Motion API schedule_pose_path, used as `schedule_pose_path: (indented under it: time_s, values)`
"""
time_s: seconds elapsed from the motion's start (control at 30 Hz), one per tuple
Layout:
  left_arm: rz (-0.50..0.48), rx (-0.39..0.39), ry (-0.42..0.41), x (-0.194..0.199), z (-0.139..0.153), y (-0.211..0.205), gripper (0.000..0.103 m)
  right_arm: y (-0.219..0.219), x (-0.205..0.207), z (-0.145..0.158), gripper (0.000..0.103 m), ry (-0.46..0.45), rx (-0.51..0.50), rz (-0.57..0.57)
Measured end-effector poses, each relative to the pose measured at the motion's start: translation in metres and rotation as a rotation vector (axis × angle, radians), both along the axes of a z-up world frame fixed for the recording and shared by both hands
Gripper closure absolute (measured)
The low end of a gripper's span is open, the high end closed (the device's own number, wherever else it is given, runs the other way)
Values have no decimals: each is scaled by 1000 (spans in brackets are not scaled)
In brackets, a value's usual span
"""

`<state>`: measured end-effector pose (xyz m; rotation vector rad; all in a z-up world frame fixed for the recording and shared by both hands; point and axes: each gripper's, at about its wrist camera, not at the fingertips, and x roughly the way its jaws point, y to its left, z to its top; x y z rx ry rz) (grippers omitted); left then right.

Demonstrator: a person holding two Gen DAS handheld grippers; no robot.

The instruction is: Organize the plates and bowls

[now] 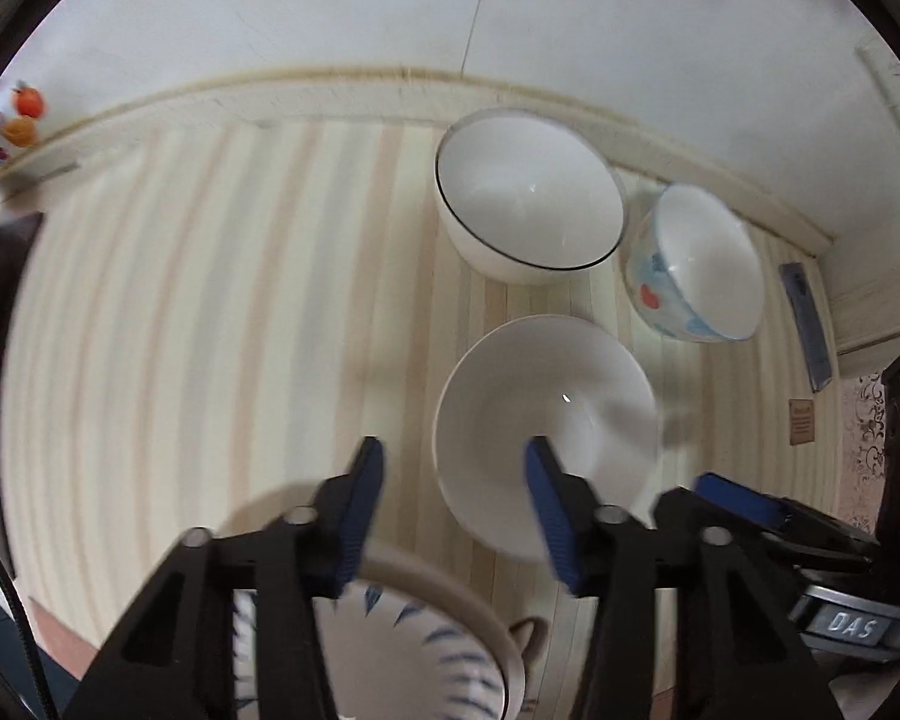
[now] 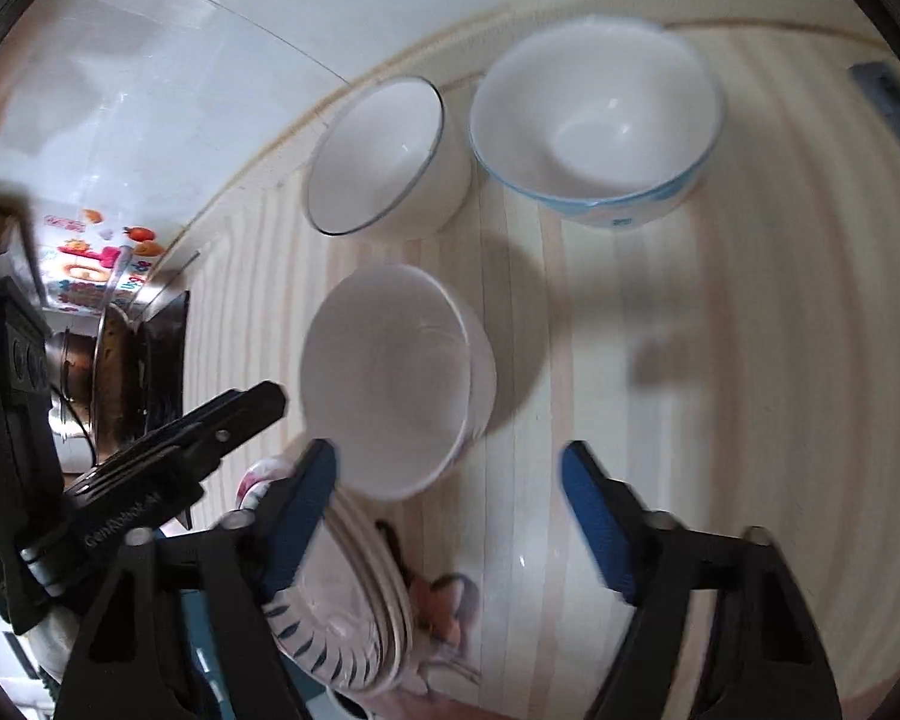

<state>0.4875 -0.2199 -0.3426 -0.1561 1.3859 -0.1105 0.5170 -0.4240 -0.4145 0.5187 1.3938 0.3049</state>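
A plain white bowl [image 1: 546, 414] [image 2: 390, 384] stands on the striped pale wood table [image 1: 210, 330]. My left gripper [image 1: 453, 480] is open, and the bowl's near left rim lies between its blue pads; whether they touch it is unclear. My right gripper [image 2: 450, 480] is open just in front of that bowl, its left pad by the bowl's lower edge. Behind stand a black-rimmed white bowl [image 1: 528, 198] [image 2: 384, 162] and a blue-patterned bowl [image 1: 696, 264] [image 2: 594, 120]. A stack of plates [image 1: 438, 636] [image 2: 342, 600] with a blue-striped one lies under the grippers.
A white wall [image 1: 330, 30] closes the table's far edge. A dark blue flat object [image 1: 807, 324] and a small brown card [image 1: 801, 423] lie at the right. Colourful packaging [image 2: 96, 264] and a metal pot [image 2: 84, 360] sit off the table's left end.
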Motion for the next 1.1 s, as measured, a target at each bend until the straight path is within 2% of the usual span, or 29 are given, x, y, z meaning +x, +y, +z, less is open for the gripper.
schedule_pose_path:
  time_s: [0.03,0.07,0.1,0.13,0.17,0.27,0.47,0.63,0.9,1.1]
  values:
    - [-6,-4,25,6,-9,0,76,4,5,-7,36,13,4,7]
    - [-9,-3,37,9,-15,-2,79,8,10,-15,47,29,7,16]
    - [-15,2,48,12,-20,-3,82,12,16,-24,53,49,8,15]
    - [-24,2,56,15,-25,-4,86,14,17,-28,68,57,8,18]
    - [-27,7,54,16,-27,-4,86,17,19,-33,77,67,-4,21]
    - [-48,30,42,16,-27,-7,86,19,22,-37,84,67,-39,13]
    - [-61,28,34,8,-18,-12,86,16,19,-32,85,62,-66,16]
    - [-76,8,11,-9,4,-21,86,8,5,-13,85,42,-73,31]
    - [-135,-26,-7,-63,28,-51,86,-30,-52,13,85,37,-66,9]
    - [-183,-32,12,-91,15,-86,86,-62,-98,14,85,47,-77,-21]
